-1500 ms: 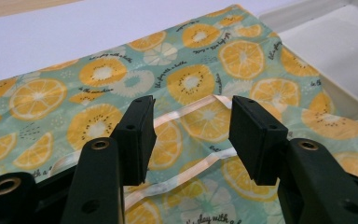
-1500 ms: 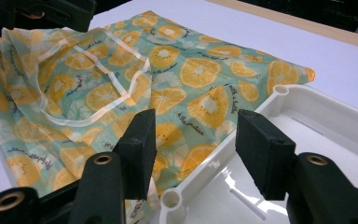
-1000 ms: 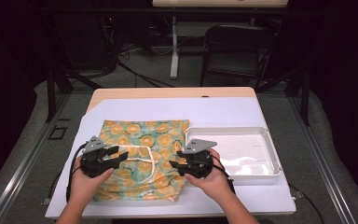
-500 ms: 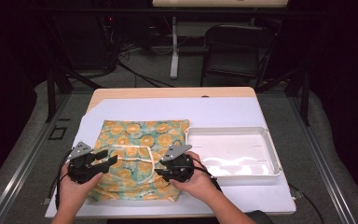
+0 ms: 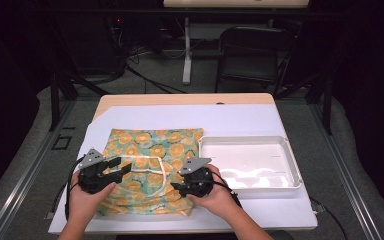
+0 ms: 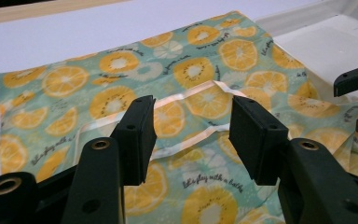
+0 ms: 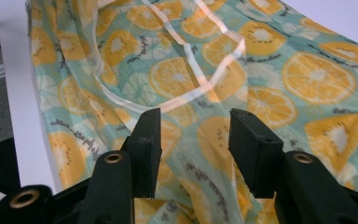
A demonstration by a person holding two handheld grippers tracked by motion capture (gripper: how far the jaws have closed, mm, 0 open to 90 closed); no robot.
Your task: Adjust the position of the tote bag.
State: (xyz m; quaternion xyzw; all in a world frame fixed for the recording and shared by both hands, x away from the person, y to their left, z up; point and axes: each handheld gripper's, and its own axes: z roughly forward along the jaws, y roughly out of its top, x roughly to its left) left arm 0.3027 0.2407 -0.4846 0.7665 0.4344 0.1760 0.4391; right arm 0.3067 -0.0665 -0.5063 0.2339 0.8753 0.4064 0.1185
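White table (image 5: 240, 117), fruit-print bag (image 5: 152, 145) flat, left gripper (image 5: 122, 167) open, right gripper (image 5: 175, 189) just reopened over it, both empty — thin fabric could bunch or slip a shallow pinch

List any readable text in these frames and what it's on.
"let's play with a battle", as best it reads: script printed on the orange-print fabric bag, left gripper view.
The other script lines on the bag: too small or blurred.
White tray: no text.

Dim lab: rig frame (image 5: 55, 95), floor cables (image 5: 145, 80)
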